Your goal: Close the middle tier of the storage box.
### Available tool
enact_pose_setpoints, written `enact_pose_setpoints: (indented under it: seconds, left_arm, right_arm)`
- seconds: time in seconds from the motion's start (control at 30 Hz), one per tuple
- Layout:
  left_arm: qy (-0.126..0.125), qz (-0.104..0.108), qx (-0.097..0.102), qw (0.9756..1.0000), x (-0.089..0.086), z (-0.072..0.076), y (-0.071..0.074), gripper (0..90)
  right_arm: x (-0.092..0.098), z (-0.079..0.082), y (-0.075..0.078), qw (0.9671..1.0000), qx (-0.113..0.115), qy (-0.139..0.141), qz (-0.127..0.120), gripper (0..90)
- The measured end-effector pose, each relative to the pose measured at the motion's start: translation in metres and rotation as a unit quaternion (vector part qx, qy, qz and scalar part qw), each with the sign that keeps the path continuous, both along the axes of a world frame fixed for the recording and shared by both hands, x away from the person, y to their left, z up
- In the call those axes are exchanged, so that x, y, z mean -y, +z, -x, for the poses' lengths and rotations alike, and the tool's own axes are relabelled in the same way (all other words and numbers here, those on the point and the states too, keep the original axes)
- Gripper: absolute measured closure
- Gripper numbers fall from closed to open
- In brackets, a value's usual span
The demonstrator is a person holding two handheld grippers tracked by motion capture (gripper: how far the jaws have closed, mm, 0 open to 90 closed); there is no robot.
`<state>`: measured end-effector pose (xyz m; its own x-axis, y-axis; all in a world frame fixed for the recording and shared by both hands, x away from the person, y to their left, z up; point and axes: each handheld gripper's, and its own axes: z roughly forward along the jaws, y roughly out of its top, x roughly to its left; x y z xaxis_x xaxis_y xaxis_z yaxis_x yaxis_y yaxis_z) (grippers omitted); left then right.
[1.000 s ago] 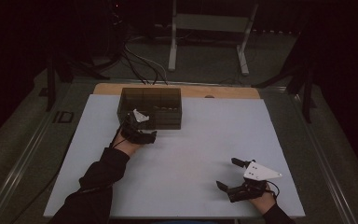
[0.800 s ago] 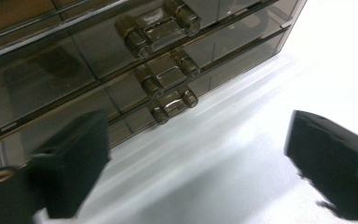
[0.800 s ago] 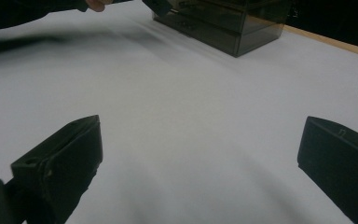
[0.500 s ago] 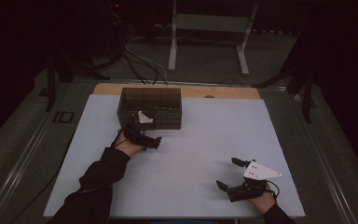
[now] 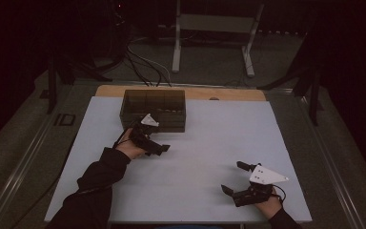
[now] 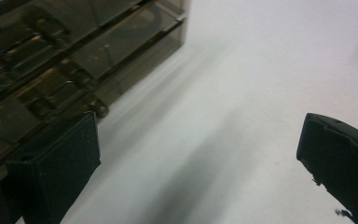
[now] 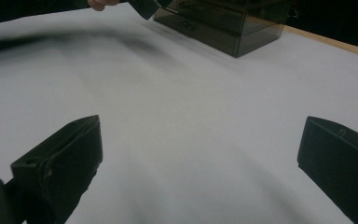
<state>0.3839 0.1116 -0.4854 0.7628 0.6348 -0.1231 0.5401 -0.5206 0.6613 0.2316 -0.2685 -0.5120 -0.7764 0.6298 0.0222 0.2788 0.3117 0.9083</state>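
While gaping, left tool (image 5: 147, 143) sits just beside drawer box (image 5: 153, 109).

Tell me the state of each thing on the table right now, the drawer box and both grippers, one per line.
Drawer box: upright at the far side of the table, smoky see-through, drawers pushed in as far as can be seen.
Left gripper: open, nothing between the jaws, just in front of the drawer box; the jaws have just been opening.
Right gripper: open, nothing between the jaws, near the table's front edge.
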Motion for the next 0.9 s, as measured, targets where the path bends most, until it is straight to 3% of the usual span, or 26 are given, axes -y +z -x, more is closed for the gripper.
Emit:
enact_pose_setpoints:
  seconds: [0.1, 0.17, 0.43, 0.7, 0.9]
  left_arm:
    - [-0.001, 0.005, -0.016, 0.9999, 0.001, 0.0, 0.0, 0.9]
    - [-0.003, 0.002, -0.006, 1.0, 0.002, 0.002, 0.002, 0.9]
    - [-0.01, 0.004, 0.007, 0.9999, -0.001, 0.008, 0.012, 0.9]
    - [-0.017, 0.033, 0.01, 0.9993, -0.01, 0.013, 0.016, 0.9]
    - [-0.016, 0.032, 0.016, 0.9992, -0.017, 0.018, 0.016, 1.0]
  right_arm:
    - [0.0, 0.0, 0.0, 1.0, -0.001, 0.0, 0.0, 0.0]
    - [0.0, 0.0, 0.0, 1.0, 0.0, -0.001, 0.0, 0.0]
    - [-0.001, 0.0, 0.0, 1.0, 0.0, -0.001, 0.002, 0.0]
    - [0.0, 0.0, 0.0, 1.0, 0.002, -0.001, 0.001, 0.0]
    - [0.0, 0.0, 0.0, 1.0, 0.001, 0.0, 0.001, 0.0]
